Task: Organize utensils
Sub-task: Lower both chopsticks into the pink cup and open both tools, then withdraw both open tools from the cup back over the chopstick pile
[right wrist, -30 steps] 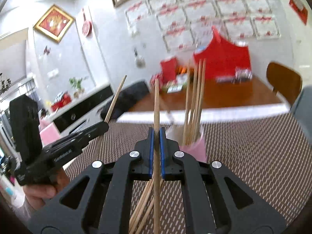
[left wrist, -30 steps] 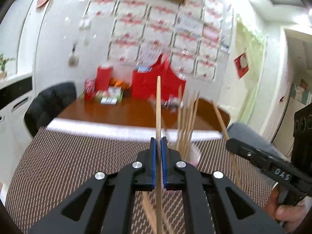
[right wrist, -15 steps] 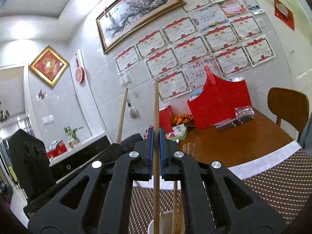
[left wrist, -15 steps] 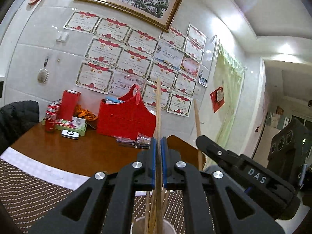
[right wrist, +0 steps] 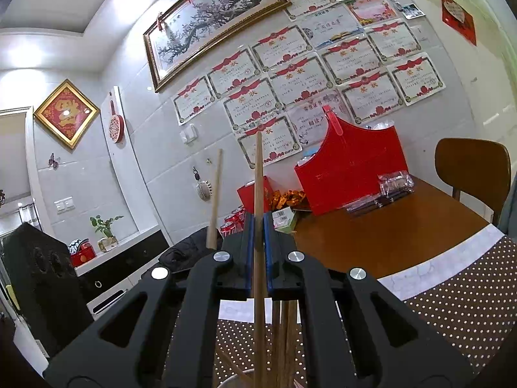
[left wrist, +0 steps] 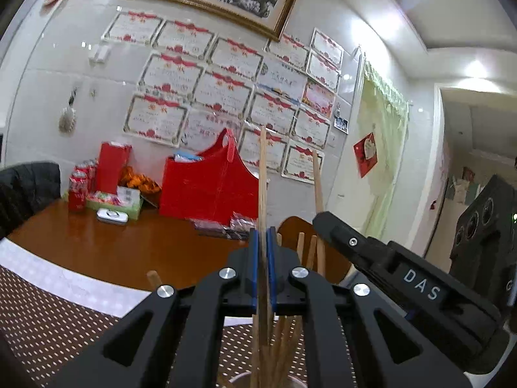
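Note:
In the left wrist view my left gripper (left wrist: 262, 236) is shut on one upright wooden chopstick (left wrist: 262, 177). Its lower end reaches down among several chopsticks (left wrist: 284, 336) standing in a pale cup (left wrist: 240, 379) right below the fingers. The right gripper (left wrist: 321, 219) comes in from the right, close by, with its own chopstick (left wrist: 318, 187). In the right wrist view my right gripper (right wrist: 257, 223) is shut on an upright chopstick (right wrist: 258, 177) above the same cup (right wrist: 239, 375). The left gripper's chopstick (right wrist: 215, 200) stands just to the left.
The cup stands on a brown dotted mat (left wrist: 48, 323) over a wooden table (left wrist: 113, 245). At the far side are a red basket (left wrist: 206, 187), red cans (left wrist: 77, 187) and small boxes. A wooden chair (right wrist: 471, 165) and a dark jacket (left wrist: 26, 187) flank the table.
Both grippers have carried their chopsticks forward over the cup, which was ahead and now lies just under the fingers. The grippers have drawn closer together and the lower chopstick ends now sit among those in the cup.

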The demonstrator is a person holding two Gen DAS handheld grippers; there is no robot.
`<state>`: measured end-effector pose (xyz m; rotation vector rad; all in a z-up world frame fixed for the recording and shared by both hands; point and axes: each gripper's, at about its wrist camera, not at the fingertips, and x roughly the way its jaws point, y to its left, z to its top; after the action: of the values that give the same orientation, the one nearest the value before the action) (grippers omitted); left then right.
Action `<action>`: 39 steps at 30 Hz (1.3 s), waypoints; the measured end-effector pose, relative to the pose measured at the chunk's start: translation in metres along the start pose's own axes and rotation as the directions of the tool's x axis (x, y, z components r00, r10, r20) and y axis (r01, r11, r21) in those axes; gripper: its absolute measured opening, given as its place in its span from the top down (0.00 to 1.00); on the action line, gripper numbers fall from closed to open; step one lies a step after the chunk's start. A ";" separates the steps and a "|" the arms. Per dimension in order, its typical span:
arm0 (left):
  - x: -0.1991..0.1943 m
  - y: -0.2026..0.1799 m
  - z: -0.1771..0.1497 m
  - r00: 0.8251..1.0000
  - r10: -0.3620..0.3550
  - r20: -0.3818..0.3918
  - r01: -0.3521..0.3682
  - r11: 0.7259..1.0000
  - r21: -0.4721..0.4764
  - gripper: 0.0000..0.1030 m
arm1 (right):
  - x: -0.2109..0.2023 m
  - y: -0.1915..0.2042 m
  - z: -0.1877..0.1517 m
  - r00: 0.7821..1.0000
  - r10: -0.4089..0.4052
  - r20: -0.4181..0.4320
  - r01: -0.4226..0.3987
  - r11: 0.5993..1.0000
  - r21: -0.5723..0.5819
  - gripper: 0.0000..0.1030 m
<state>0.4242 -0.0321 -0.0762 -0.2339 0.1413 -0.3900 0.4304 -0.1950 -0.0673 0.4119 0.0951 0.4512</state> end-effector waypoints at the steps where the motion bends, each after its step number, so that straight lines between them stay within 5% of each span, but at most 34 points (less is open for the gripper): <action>1: 0.000 0.000 0.000 1.000 0.004 0.006 -0.004 1.000 0.007 0.95 | -0.001 -0.001 0.000 1.000 -0.002 0.001 0.002 1.000 0.000 0.94; 20: 0.006 0.004 -0.016 0.996 0.074 -0.047 -0.071 0.996 0.060 0.95 | 0.003 0.002 -0.011 1.000 -0.013 -0.027 0.013 1.000 0.001 0.93; 21: 0.005 0.004 -0.015 0.996 0.076 -0.049 -0.073 0.995 0.061 0.94 | 0.003 0.002 -0.009 0.999 -0.013 -0.034 0.013 1.000 0.005 0.90; 22: 0.004 0.004 -0.014 0.996 0.079 -0.046 -0.076 0.995 0.067 0.93 | 0.003 0.001 -0.008 0.999 -0.013 -0.035 0.013 1.000 0.010 0.72; 23: 0.002 0.003 -0.012 0.996 0.082 -0.042 -0.078 0.994 0.076 0.91 | 0.001 0.000 -0.006 1.000 -0.012 -0.029 0.013 1.000 0.016 0.32; 24: 0.000 0.002 -0.010 0.996 0.084 -0.036 -0.080 0.993 0.085 0.79 | -0.003 0.000 -0.003 1.000 -0.010 -0.014 0.011 1.000 0.023 0.18; 25: -0.002 0.001 -0.009 0.996 0.085 -0.029 -0.082 0.993 0.088 0.70 | -0.007 0.001 -0.002 1.000 -0.017 0.011 0.016 1.000 0.024 0.15; 39: -0.016 -0.003 0.004 0.995 0.100 -0.011 -0.098 0.989 0.110 0.35 | -0.017 0.001 0.013 0.997 -0.070 0.031 0.069 0.997 0.018 0.06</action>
<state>0.4094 -0.0276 -0.0698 -0.1147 0.1469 -0.3003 0.4172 -0.2059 -0.0549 0.4308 0.0827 0.3754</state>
